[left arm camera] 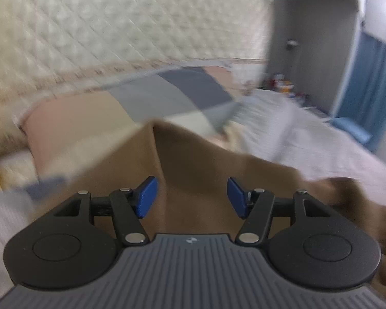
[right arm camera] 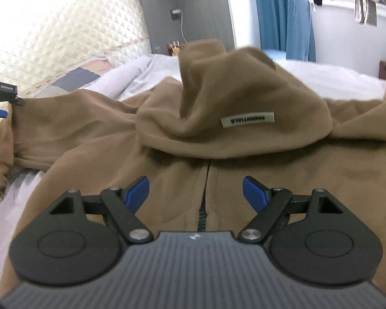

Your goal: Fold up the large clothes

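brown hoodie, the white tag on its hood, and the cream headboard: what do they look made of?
Brown zip-front hoodie: looks like thick brushed cotton fleece, matte, falling in soft rounded folds. Exact fibre unclear.
White rectangular tag: probably woven or rubbery label, flat, smooth, with dark printed letters.
Cream quilted headboard: likely faux leather or vinyl padding, since the tufted diamonds carry a slight sheen. Could be coated fabric.

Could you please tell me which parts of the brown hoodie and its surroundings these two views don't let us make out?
- Brown hoodie lower body and hem: right wrist view, cut off by the bottom edge behind the right hand-held gripper.
- Its right sleeve: same view, cut off by the right edge.
- Patchwork pillow and brown fabric under the left hand-held gripper: left wrist view, smeared by motion blur.
- Small items on the floor: right wrist view, too small.
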Available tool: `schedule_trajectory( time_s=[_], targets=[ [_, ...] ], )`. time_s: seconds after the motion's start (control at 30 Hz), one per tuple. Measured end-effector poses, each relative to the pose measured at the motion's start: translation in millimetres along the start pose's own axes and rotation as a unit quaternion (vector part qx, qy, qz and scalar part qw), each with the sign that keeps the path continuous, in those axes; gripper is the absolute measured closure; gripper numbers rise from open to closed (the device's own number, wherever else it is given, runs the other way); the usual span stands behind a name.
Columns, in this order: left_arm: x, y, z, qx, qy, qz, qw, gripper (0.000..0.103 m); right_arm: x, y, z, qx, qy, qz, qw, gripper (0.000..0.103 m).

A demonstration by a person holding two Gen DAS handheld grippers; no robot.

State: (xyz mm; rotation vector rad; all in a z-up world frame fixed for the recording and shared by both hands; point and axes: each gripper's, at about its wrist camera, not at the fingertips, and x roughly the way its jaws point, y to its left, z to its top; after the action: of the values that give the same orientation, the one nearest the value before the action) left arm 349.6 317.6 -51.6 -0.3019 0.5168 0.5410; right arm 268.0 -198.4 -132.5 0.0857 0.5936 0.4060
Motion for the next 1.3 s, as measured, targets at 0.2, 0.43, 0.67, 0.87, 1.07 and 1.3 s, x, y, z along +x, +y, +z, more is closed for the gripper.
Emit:
schedule_trajectory(
  time_s=[0.2, 0.43, 0.67, 0.87, 1.07, 1.3],
  targets=[
    [-65, -35, -60, 0.028, 0.003, -0.067, 0.9974, 0.037, -26, 6, 3, -0.022, -0.03, 0.005, 0.999, 0.022],
    [-121, -75, -120, 0.033, 0.013, -0.149, 0.9881, 0.037, -45, 10, 5, -0.035, -0.046, 0.015, 0.998, 0.022],
    [-132, -103, -156, 0.039, 0.028, -0.215, 0.9755, 0.037, -53, 2, 4, -0.036, -0.054, -0.003, 0.998, 0.021],
    [-108, -98, -162, 0.023, 0.043, -0.23, 0.9721, 0.037, -36, -6, 24, -0.036, -0.048, -0.03, 0.998, 0.013],
    [-85, -92, -166, 0.017, 0.059, -0.24, 0.9688, 0.038, 11, -15, 55, -0.031, -0.041, -0.061, 0.997, 0.0],
    [-62, -87, -167, -0.009, 0.069, -0.261, 0.9629, 0.038, 90, -20, 61, -0.032, -0.022, -0.067, 0.997, 0.0]
  ],
)
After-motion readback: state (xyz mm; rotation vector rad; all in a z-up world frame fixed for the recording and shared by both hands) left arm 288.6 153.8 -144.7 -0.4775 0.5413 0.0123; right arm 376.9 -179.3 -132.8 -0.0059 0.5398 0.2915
